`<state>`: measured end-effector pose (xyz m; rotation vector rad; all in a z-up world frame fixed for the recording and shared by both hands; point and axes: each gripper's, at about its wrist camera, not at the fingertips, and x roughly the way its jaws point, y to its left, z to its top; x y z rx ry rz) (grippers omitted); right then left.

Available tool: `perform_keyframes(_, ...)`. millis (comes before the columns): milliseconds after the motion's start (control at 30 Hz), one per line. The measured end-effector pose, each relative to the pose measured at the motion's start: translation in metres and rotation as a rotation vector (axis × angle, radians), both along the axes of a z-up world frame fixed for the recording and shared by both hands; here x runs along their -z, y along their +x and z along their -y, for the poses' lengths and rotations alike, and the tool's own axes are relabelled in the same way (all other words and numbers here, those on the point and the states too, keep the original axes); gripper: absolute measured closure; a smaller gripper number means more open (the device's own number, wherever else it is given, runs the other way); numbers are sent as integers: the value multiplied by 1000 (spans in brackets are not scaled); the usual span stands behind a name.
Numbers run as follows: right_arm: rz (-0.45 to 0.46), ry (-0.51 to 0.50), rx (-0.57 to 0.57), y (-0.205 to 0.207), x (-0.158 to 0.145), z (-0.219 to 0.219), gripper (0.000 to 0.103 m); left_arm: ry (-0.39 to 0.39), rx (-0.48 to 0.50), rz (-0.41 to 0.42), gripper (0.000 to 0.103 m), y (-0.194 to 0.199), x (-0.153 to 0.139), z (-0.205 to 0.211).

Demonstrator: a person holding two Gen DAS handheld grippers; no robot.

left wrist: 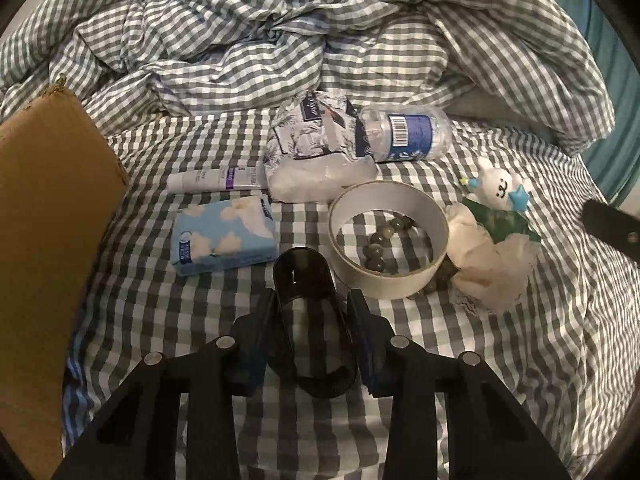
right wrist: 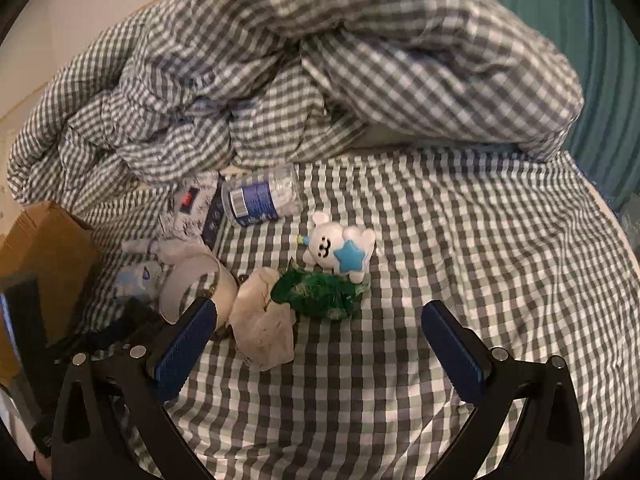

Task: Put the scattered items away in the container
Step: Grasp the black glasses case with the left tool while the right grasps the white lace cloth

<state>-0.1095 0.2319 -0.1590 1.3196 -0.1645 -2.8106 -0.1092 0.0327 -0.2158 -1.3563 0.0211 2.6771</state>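
Observation:
My left gripper is shut on a dark see-through cup, held on its side above the checked sheet. A cardboard box stands at the left, also in the right wrist view. Ahead lie a blue tissue pack, a white tube, a patterned plastic bag, a water bottle, a tape ring around beads, crumpled tissue, a green wrapper and a white bunny toy. My right gripper is open, just short of the tissue and wrapper.
A bunched checked duvet fills the back of the bed. A teal surface lies beyond the bed's right edge. Bare sheet spreads to the right of the toy.

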Motion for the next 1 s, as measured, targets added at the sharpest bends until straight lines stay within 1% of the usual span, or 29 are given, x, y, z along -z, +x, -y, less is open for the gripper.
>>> perform_keyframes(133,31,-19,-40,-3,14,8,0,-19,12,-12,65,-2,2,-4)
perform_keyframes(167,36,-17,-54,-3,16,12,0,-24,11,-10,63,-3,4,-5)
perform_keyframes(300,63,14,-110,-10,29,28,0,-43,5,-11,62,-9,7,-8)
perform_keyframes(367,77,17,-133,-13,35,33,1,-39,9,-13,62,-10,8,-7)
perform_keyframes(467,97,0,-143,-18,45,38,3,-3,14,-9,64,-9,6,-1)
perform_keyframes(533,124,-17,-141,-23,52,40,14,18,15,-4,65,-9,4,3)
perform_keyframes(567,135,-23,-142,-25,55,42,17,20,19,-3,65,-7,3,5)
perform_keyframes(633,150,-21,-144,-28,61,46,31,18,20,-5,65,-6,2,6)
perform_keyframes(667,153,-18,-143,-29,63,47,35,16,21,-5,66,-5,2,6)
perform_keyframes(700,159,-14,-143,-30,65,48,48,14,21,-5,66,-4,2,7)
perform_keyframes(733,169,-11,-143,-32,68,49,66,12,21,-6,66,-4,2,7)
perform_keyframes(800,175,-16,-149,-32,70,52,81,7,22,-9,69,-2,-1,9)
perform_keyframes(833,164,-15,-151,-31,68,52,84,5,21,-14,71,-1,-3,9)
perform_keyframes(900,145,-21,-151,-28,63,52,90,2,25,-18,72,1,-6,11)
perform_keyframes(1000,128,-37,-156,-23,54,51,91,5,27,-32,72,5,-11,12)
